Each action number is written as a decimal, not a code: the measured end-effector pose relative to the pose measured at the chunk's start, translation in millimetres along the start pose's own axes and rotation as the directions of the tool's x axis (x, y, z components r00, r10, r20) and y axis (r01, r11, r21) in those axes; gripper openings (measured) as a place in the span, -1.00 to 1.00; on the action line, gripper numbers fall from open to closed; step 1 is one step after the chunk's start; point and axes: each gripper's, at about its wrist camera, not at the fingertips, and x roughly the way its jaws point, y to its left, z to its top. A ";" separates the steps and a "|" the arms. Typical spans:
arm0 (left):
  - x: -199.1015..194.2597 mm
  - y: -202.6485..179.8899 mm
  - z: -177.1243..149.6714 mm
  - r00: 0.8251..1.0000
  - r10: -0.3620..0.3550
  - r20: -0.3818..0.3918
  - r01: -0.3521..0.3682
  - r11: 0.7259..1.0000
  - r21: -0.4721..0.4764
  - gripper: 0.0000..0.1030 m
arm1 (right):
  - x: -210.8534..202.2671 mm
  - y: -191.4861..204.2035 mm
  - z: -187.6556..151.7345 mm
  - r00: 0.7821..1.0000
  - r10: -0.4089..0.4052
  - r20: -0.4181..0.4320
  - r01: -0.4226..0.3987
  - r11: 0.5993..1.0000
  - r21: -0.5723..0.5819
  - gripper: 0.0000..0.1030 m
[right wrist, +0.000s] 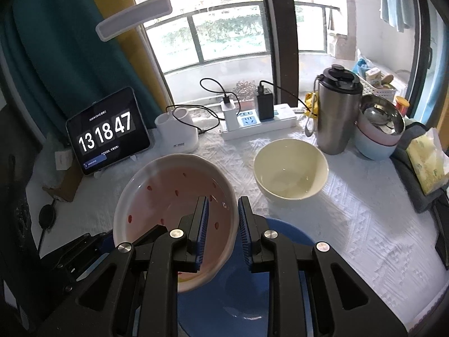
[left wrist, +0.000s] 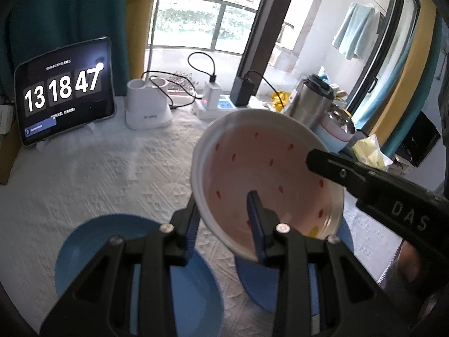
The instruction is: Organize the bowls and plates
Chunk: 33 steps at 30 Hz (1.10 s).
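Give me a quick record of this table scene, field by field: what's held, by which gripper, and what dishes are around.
held item: pink strawberry-print bowl, lifted and tilted
left hand-held gripper: clamped on the bowl's near rim, one finger inside
right hand-held gripper: clamped on the opposite rim
below the bowl: blue plate on the white tablecloth
second blue plate: to the left in the left wrist view
cream bowl: upright, empty, apart from the others
stacked bowls: beside the steel tumbler
tablet clock: reads 13 18 47
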 end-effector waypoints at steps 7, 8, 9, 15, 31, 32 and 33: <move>-1.5 -15.7 -8.2 1.000 -0.009 -0.013 0.009 1.000 0.018 -0.35 | -10.6 -14.2 -8.8 1.000 -0.007 0.003 0.007 1.000 0.021 -0.55; -1.8 -16.7 -9.2 1.000 -0.010 -0.014 0.011 1.000 0.020 -0.35 | -12.2 -16.8 -10.4 1.000 -0.007 0.004 0.007 1.000 0.026 -0.55; -1.6 -19.6 -10.8 1.000 -0.012 -0.018 0.013 1.000 0.023 -0.35 | -13.6 -19.0 -11.7 1.000 -0.008 0.004 0.008 1.000 0.030 -0.55; -1.3 -30.9 -18.5 0.999 -0.017 -0.028 0.018 0.999 0.035 -0.35 | -19.6 -29.9 -20.2 1.000 -0.014 0.003 0.014 0.999 0.047 -0.55; 8.6 -52.4 -44.5 0.997 -0.018 -0.082 0.023 0.998 0.060 -0.35 | -25.3 -55.3 -48.6 1.000 -0.021 -0.019 0.023 0.996 0.089 -0.55; 9.8 -53.2 -45.9 0.996 -0.018 -0.086 0.023 0.998 0.061 -0.35 | -25.2 -56.5 -50.1 1.000 -0.021 -0.021 0.023 0.996 0.091 -0.55; 10.7 -53.9 -47.3 0.996 -0.018 -0.088 0.023 0.998 0.063 -0.35 | -24.9 -58.2 -52.2 0.999 -0.021 -0.024 0.023 0.995 0.095 -0.55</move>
